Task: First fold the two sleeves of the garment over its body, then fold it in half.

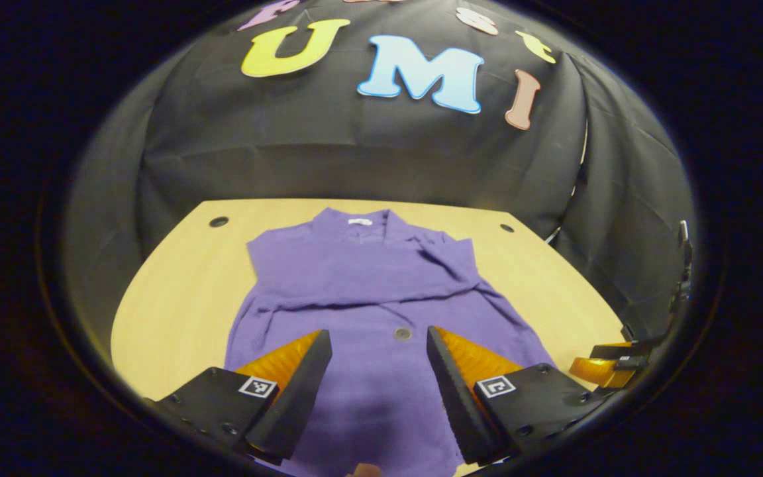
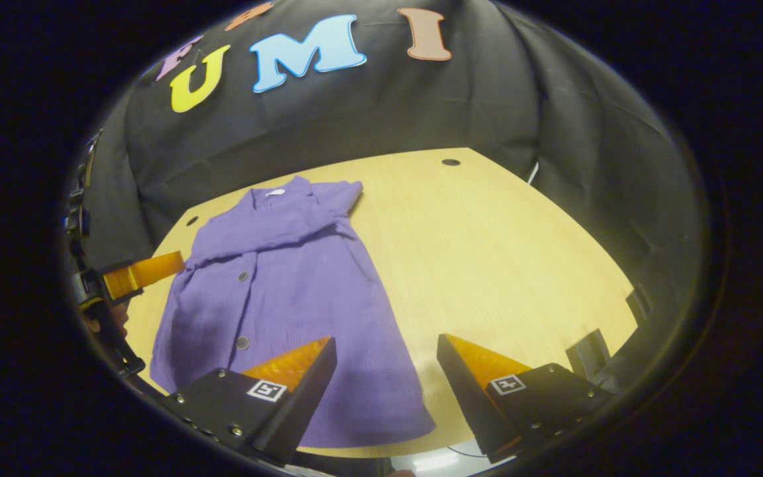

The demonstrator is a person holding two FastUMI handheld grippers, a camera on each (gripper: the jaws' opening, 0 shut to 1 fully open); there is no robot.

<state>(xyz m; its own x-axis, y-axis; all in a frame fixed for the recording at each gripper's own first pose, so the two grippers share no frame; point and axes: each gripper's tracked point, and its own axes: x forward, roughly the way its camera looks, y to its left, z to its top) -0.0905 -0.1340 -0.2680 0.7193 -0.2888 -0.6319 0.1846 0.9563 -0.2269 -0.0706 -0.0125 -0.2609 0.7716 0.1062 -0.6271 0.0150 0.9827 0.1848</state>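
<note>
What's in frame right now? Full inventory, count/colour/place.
garment: 1, purple, flat on the table, collar toward the wall, both sleeves already folded across the body
buttons: several visible, dark, in a row down the garment's front
table: 1, light wood, in front of the black cloth wall, dark holes near its far corners
left gripper: 1, open, above the garment's lower half, holding nothing
right gripper: 1, open, above the garment's hem corner and table edge, holding nothing
</note>
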